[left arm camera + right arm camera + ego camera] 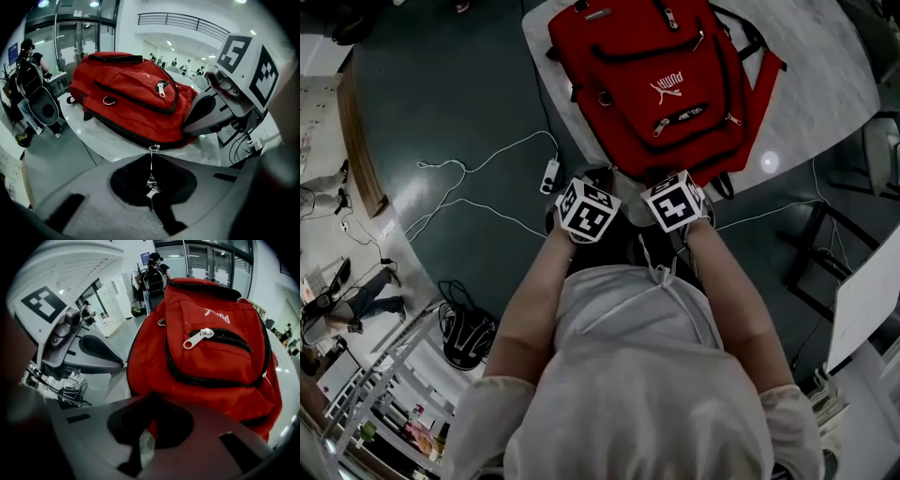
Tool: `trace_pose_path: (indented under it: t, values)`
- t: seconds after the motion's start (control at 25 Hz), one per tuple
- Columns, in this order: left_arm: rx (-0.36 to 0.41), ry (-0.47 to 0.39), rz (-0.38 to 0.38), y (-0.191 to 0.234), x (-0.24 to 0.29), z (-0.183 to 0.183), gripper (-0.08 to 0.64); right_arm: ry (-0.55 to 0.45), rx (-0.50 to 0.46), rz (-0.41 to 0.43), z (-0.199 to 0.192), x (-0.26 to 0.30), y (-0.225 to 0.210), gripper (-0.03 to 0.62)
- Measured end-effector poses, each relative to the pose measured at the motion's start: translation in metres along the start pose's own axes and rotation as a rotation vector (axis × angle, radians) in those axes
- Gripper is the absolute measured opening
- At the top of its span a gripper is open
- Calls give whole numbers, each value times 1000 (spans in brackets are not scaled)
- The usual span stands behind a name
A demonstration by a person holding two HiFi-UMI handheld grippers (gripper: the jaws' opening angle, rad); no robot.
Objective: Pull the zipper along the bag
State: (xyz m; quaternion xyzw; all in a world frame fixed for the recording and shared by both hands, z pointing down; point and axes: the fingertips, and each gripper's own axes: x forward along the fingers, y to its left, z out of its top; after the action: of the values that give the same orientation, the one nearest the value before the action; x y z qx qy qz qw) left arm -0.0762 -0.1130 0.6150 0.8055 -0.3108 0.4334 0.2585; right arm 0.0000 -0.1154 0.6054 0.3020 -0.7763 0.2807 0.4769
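A red backpack (661, 80) lies flat on a white table (825, 66), its bottom edge towards me. My left gripper (152, 153) is shut on a small metal zipper pull (151, 164) at the bag's near corner, where the black main zip track (117, 127) runs along the side. In the right gripper view that pull (125, 364) shows at the left gripper's tips. My right gripper (152, 399) is shut on red fabric (151, 427) at the bag's bottom edge. Both marker cubes (587, 208) (675, 201) sit side by side at the table's near edge.
White cables and a power strip (549, 175) lie on the dark floor at the left. A black bag (467, 333) sits on the floor lower left. A dark chair frame (825, 267) stands at the right. A person with a backpack (28, 70) stands beyond the table.
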Motion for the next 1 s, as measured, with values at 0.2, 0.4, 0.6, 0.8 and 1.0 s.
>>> trace_pose_path:
  t: [0.2, 0.4, 0.6, 0.8, 1.0]
  values:
    - [18, -4, 11, 21, -1, 6, 23, 16, 11, -11, 0, 2, -1, 26]
    - [64, 9, 17, 39, -3, 12, 23, 47, 24, -11, 0, 2, 0, 26]
    - [89, 7, 17, 58, -3, 19, 23, 89, 33, -26, 3, -2, -2, 26]
    - [98, 1, 16, 76, -2, 26, 23, 90, 104, -37, 5, 5, -7, 26]
    - [144, 19, -17, 87, 2, 32, 23, 162, 167, -44, -9, 8, -11, 26]
